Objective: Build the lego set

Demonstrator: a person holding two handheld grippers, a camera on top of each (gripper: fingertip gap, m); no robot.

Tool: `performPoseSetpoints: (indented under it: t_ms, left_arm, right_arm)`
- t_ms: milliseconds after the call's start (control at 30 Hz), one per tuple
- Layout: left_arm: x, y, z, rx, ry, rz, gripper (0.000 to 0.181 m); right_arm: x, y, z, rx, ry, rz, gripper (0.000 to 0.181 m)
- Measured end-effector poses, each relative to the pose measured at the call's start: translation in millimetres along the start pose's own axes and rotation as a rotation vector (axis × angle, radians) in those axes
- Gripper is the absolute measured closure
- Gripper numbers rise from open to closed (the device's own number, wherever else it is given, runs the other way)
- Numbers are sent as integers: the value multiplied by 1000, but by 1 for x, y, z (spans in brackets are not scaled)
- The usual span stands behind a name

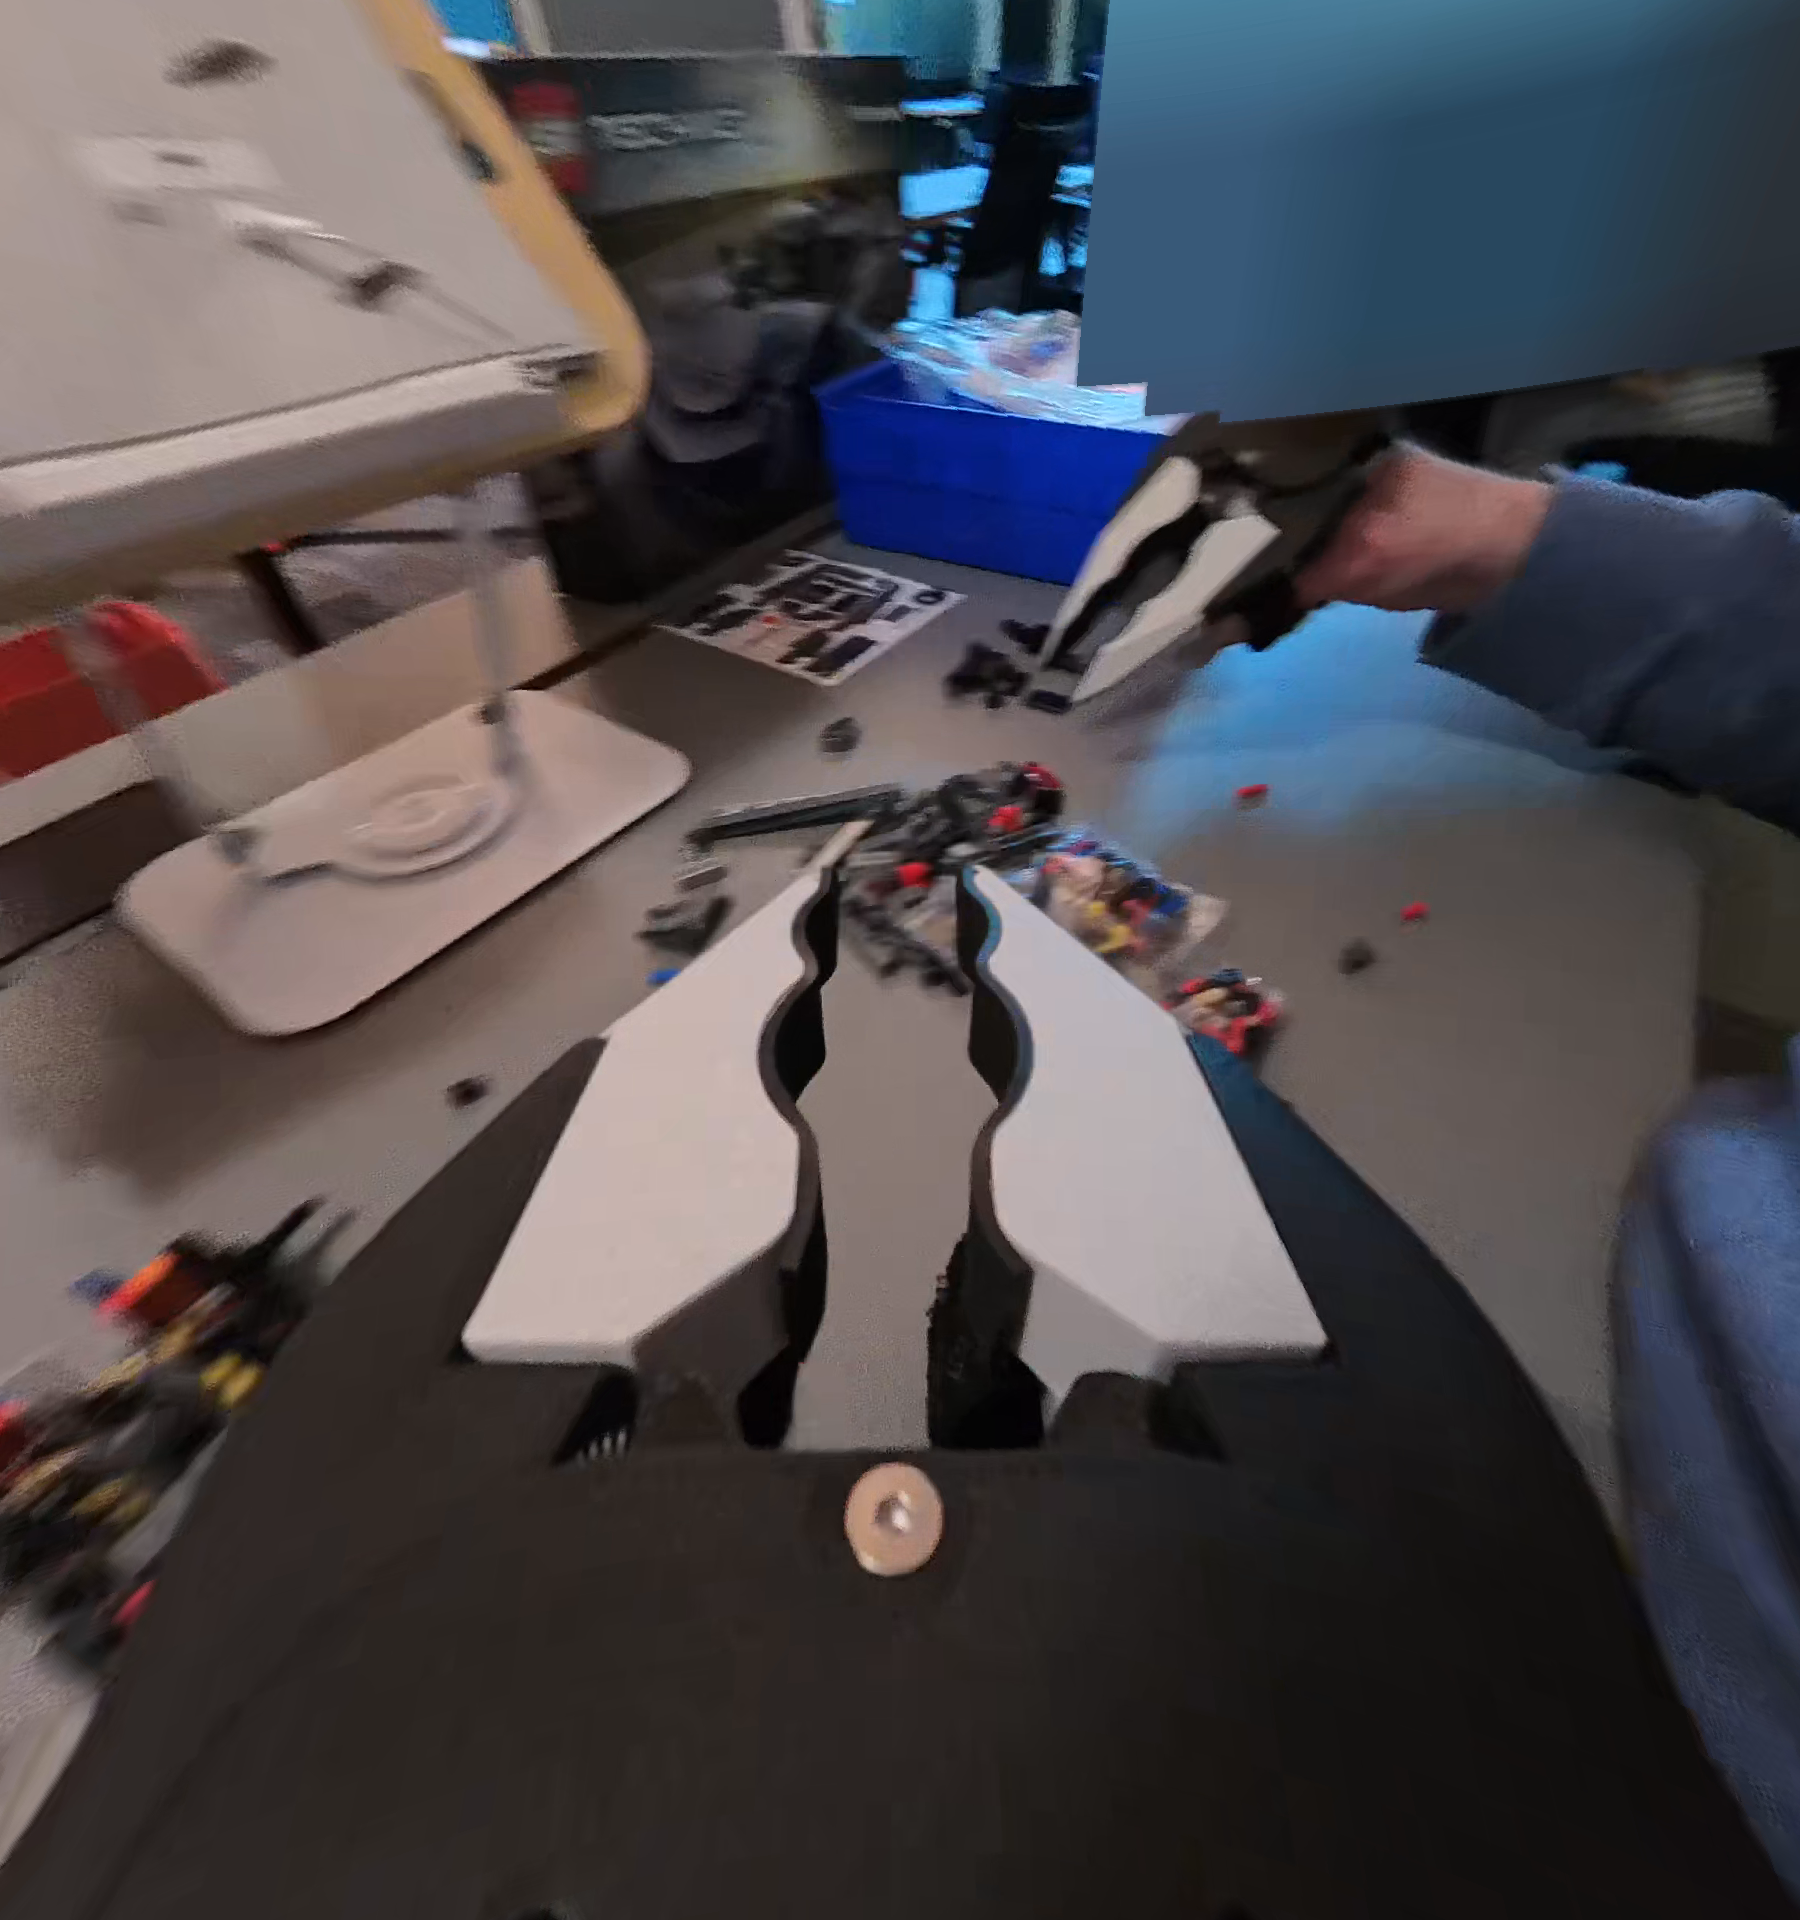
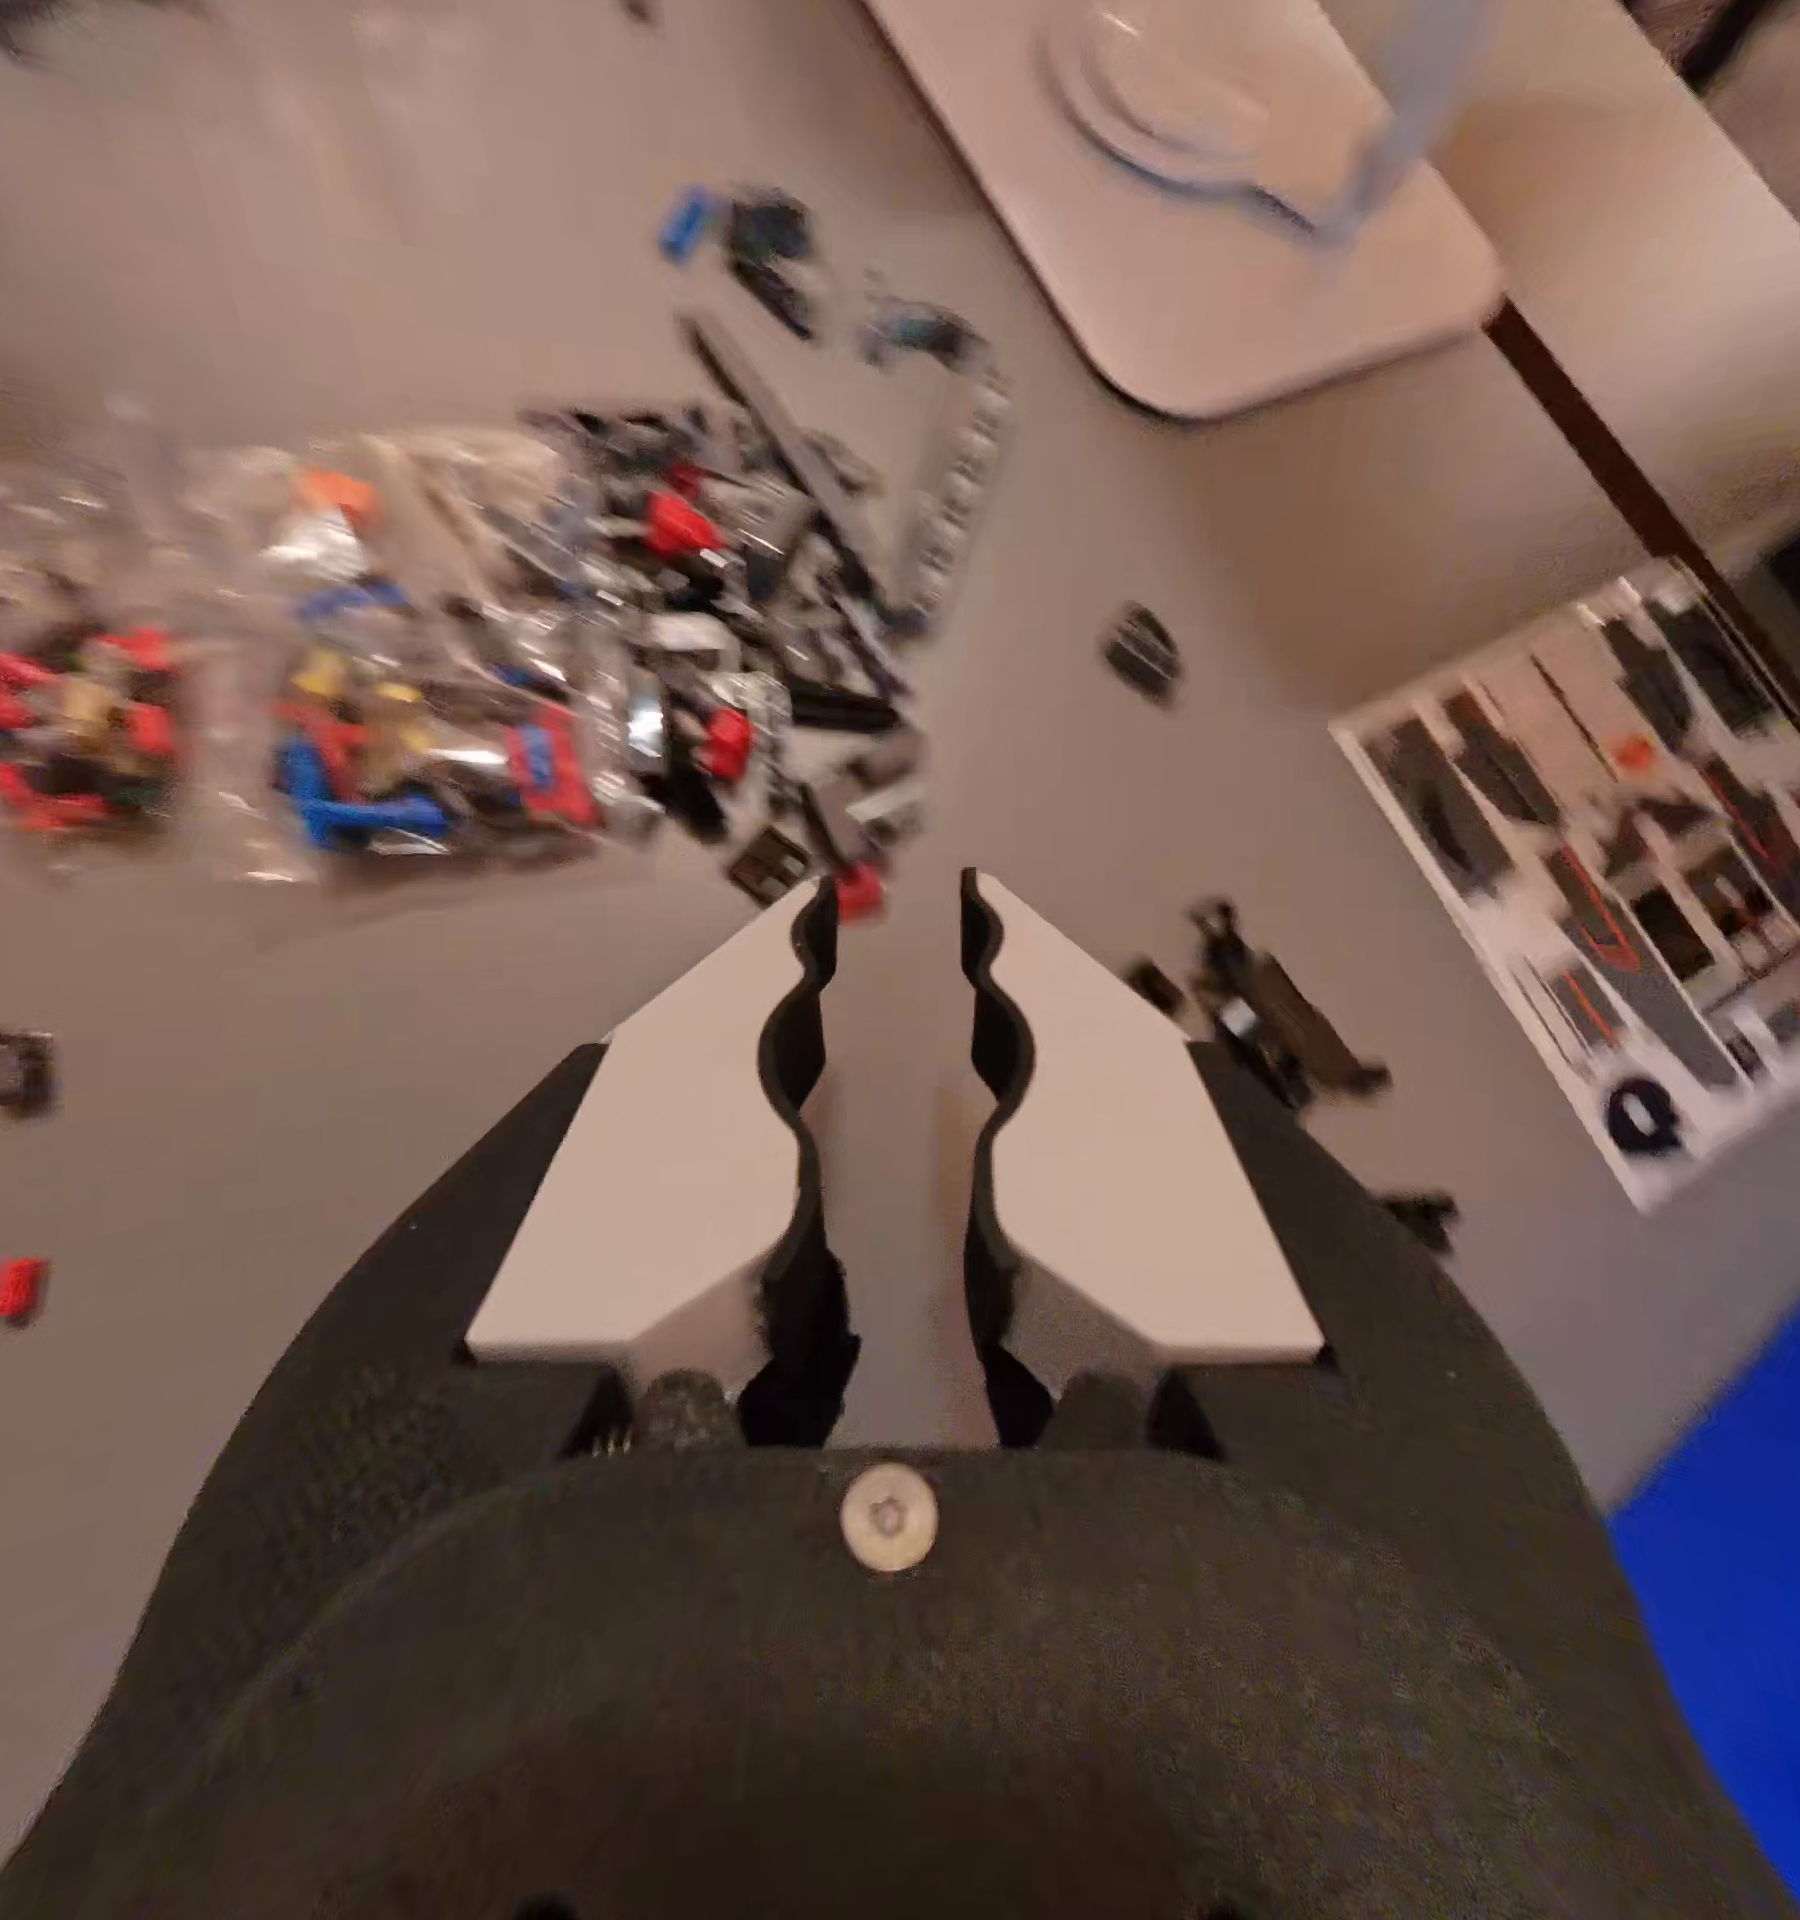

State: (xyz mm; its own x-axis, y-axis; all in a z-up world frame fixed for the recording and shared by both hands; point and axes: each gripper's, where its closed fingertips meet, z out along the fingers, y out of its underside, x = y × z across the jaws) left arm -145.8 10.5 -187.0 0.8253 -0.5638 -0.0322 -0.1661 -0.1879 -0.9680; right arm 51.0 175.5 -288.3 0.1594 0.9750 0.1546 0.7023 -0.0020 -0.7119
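Two hand-held grippers: left hand-held gripper [image 1: 896, 883] and right hand-held gripper [image 2: 898, 891] are held spread, nothing pinched | loose lego pieces [image 2: 761, 613] and bagged pieces [image 2: 356, 665] are scattered on the surface [image 2: 252, 1091] | pieces are judged light, stiff, slippery, best pinched across flat sides

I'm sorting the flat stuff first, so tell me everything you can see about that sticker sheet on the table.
The sticker sheet is a flat white rectangle printed with dark grey and black shapes, some with red-orange accents. It lies face up on the grey table near the blue bin, apart from the brick pile. Neither hand-held gripper touches it. Blur hides finer detail.
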Motion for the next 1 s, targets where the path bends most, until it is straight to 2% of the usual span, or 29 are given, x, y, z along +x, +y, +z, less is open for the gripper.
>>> performPoseSetpoints:
  t_ms: [67,133,267,433,633,833,1000]
  left_arm:
    - [29,2,27,-33,77,15,161]
    - [54,12,51,-77,145,10,161]
    - [81,26,73,-120,197,43,162]
    - [81,37,75,-125,194,14,164]
    - [79,41,75,-108,210,-21,165]
    - [76,44,74,-96,217,-19,166]
    - [72,47,73,-96,208,-28,165]
  right_arm:
    - [-21,-16,12,-1,-81,-43,167]
    - [-26,-27,28,-14,-110,-94,170]
    - [-24,-33,51,-76,-201,-231,172]
    - [-18,-23,66,-169,-333,-401,169]
    - [-29,-19,78,-205,-477,-508,169]
    - [-31,-18,78,-222,-551,-448,177]
    - [-31,-19,76,-164,-535,-354,177]
